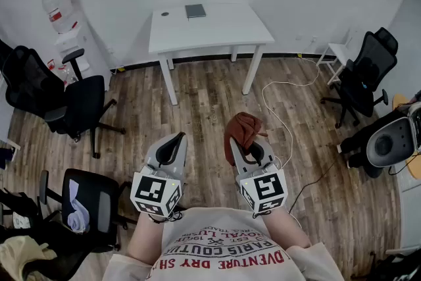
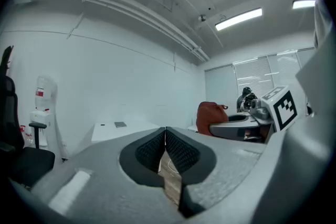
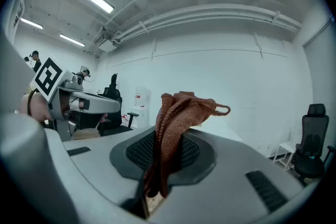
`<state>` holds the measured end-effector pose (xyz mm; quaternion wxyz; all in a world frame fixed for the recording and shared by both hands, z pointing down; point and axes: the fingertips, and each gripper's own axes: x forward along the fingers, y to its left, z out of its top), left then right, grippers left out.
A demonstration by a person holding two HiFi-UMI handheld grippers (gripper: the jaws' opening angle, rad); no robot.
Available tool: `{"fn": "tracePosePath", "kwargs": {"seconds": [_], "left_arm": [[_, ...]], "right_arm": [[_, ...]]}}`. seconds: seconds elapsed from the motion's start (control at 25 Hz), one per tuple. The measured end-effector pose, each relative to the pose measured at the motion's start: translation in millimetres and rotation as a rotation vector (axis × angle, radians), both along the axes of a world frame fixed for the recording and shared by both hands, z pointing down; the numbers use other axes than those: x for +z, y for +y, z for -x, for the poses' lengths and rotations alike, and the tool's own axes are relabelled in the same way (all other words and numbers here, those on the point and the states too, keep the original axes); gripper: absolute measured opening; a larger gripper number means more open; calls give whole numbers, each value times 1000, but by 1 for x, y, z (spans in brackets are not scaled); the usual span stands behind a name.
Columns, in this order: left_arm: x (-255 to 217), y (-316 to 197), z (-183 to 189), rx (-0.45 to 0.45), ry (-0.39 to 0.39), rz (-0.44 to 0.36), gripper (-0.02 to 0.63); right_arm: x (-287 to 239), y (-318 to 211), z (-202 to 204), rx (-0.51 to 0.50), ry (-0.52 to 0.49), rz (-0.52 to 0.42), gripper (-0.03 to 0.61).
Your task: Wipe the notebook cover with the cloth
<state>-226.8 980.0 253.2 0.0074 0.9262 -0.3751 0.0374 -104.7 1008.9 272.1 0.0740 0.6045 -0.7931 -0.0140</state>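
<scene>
The notebook (image 1: 195,10) lies flat near the back edge of the white desk (image 1: 223,29), well ahead of both grippers with open floor between. It sits roughly on the line between the two, slightly to the left of the right gripper (image 1: 248,145). That gripper is clamped on the rust-brown cloth (image 1: 242,128), which bunches up above its jaws. The left gripper (image 1: 175,140) has its jaws together with nothing in them. The notebook's long axis probably runs across the desk, but it shows too small to be sure.
</scene>
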Motion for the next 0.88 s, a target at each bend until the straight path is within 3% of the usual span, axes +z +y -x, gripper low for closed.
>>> {"fn": "tracePosePath", "kwargs": {"seconds": [0.4,0.88], "left_arm": [[8,-3,-13,-7,2,11,11],[28,-3,-50,-21,13,58,11]], "right_arm": [[13,-6,-13,-6,-10,17,75],[44,-7,-49,-40,-60,102,77]]}}
